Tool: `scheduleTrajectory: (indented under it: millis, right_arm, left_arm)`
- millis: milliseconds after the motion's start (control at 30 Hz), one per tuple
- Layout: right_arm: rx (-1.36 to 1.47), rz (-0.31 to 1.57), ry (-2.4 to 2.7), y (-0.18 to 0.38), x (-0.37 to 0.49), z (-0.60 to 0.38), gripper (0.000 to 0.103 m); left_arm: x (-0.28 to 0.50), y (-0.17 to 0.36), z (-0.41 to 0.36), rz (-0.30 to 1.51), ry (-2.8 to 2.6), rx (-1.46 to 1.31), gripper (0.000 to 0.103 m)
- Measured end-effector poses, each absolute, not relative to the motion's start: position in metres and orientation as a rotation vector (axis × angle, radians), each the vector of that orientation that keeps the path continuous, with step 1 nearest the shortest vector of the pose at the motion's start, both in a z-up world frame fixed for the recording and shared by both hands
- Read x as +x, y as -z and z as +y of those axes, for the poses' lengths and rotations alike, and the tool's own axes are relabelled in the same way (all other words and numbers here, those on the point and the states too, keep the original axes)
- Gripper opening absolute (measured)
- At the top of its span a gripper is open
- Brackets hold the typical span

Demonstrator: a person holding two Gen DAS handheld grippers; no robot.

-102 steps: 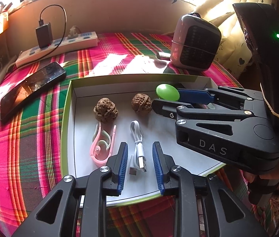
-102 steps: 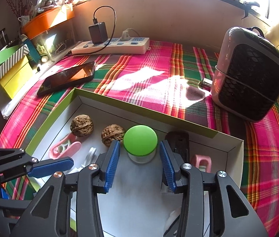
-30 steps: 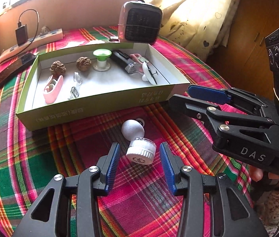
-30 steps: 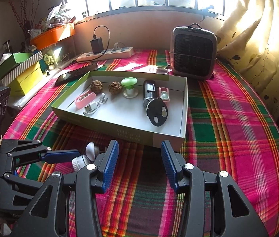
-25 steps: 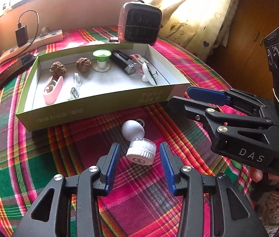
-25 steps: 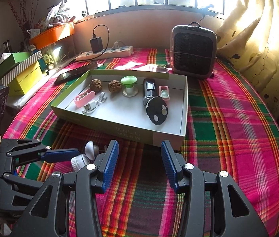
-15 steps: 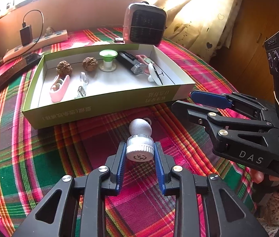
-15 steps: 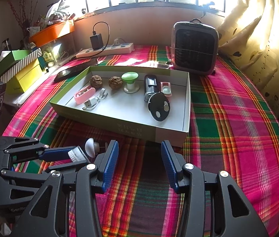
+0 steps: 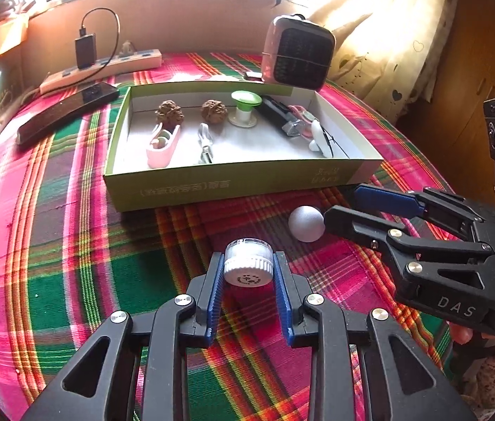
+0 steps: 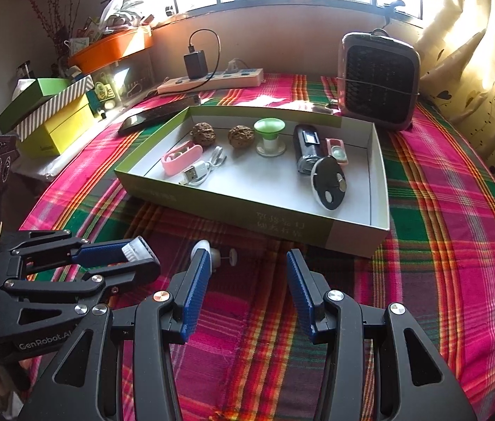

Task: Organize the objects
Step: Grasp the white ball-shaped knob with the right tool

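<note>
Small jar, clear body with white ribbed cap: being held on its side between the blue pads of the left tongs, cap facing the camera. White ball: lying on the plaid cloth before the green box.

The blue pads of the left gripper are covering both sides of the small white-capped jar, so only its ribbed cap and clear end are showing; the print on the cap is too small to read. In the right wrist view, the right gripper is hiding most of the white ball behind its left finger. The lettering on the box wall ahead is blurring beyond reading. Both grippers' handles are running off the bottom edges.
</note>
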State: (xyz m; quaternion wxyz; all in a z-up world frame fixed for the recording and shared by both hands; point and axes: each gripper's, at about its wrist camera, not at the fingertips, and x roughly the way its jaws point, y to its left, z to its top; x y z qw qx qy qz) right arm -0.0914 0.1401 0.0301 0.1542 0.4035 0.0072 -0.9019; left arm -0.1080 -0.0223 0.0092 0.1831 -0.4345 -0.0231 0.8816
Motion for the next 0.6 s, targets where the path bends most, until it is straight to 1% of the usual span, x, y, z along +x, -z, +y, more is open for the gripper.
scheduleTrajectory:
  millis: [233, 600]
  right_arm:
    - [1.197, 0.027, 2.542, -0.022, -0.1, 0.129, 0.046]
    - [1.217, 0.076, 2.533, -0.019, -0.106, 0.119, 0.046]
  left_arm:
    - [-0.111, -0.009, -0.034, -0.115, -2.504, -1.234, 0.025]
    - [-0.111, -0.008, -0.036, -0.123, -2.503, -1.228, 0.025]
